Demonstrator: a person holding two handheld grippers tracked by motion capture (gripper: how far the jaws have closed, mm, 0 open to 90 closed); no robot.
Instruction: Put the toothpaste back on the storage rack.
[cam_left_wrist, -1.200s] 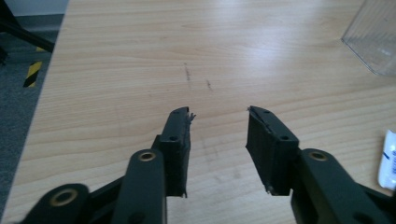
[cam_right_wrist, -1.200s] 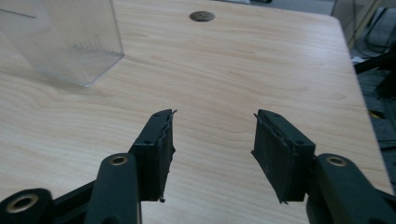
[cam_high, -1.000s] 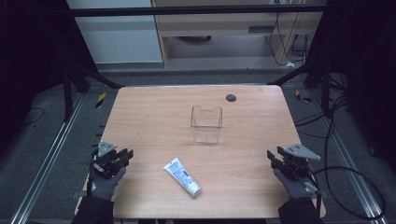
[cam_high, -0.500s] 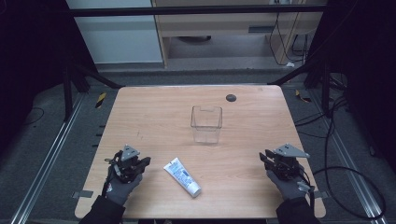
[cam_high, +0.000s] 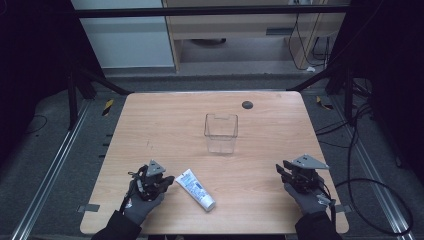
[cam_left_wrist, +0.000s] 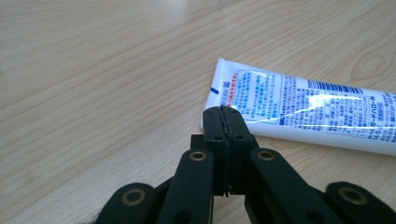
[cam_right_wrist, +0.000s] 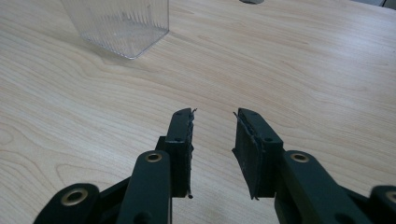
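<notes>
Nothing looks done yet — the toothpaste tube (cam_high: 195, 189) lies flat on the bench (cam_high: 165, 125) near the clear bin (cam_high: 220, 133), the left tool (cam_left_wrist: 223, 122) closed and empty beside its crimped end, the right tool (cam_right_wrist: 214, 126) open — grasping remains.

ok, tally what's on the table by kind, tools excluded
tube: 1
clear bin: 1
dark round disc: 1
total: 3
</notes>
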